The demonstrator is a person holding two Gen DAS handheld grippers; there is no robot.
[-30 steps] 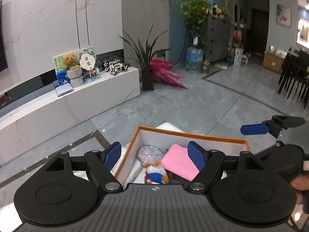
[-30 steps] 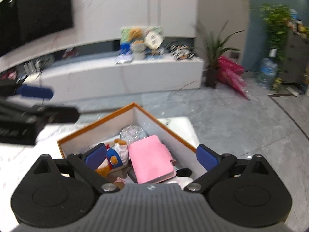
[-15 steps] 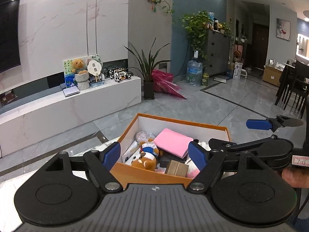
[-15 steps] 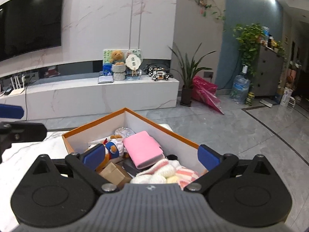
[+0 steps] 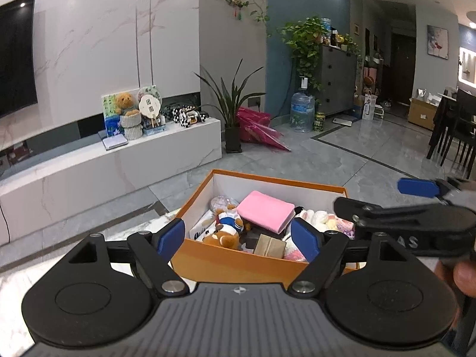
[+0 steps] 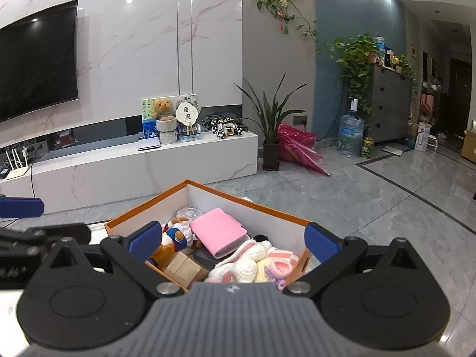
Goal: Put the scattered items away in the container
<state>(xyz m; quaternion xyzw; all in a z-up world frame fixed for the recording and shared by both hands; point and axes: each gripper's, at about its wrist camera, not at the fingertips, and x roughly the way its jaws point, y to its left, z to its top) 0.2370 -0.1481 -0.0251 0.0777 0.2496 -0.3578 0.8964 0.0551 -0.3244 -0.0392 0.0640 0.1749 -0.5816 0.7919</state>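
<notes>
An orange box (image 5: 238, 263) with white inner walls holds a pink wallet (image 5: 266, 211), a plush toy (image 5: 227, 223) in blue and white, a small brown carton (image 5: 269, 245) and pink-white crocheted pieces (image 5: 321, 218). My left gripper (image 5: 238, 238) hangs just short of the box's near wall. Its jaws are opening, and nothing is gripped between them. My right gripper (image 6: 234, 241) stands wide open over the box's (image 6: 247, 202) near corner, above the crocheted pieces (image 6: 253, 263) and beside the wallet (image 6: 218, 230), touching neither.
The box rests on a white marble table (image 5: 17, 291). Beyond it lie grey floor tiles (image 6: 386, 208), a long white TV bench (image 6: 148, 166) and a potted plant (image 6: 270, 136). Dark dining chairs (image 5: 452, 131) stand far right. A person's fingertip (image 5: 465, 276) shows at the right edge.
Both grippers have drawn back from over the box towards its near side. More of the box and its contents now shows ahead of the fingers.
</notes>
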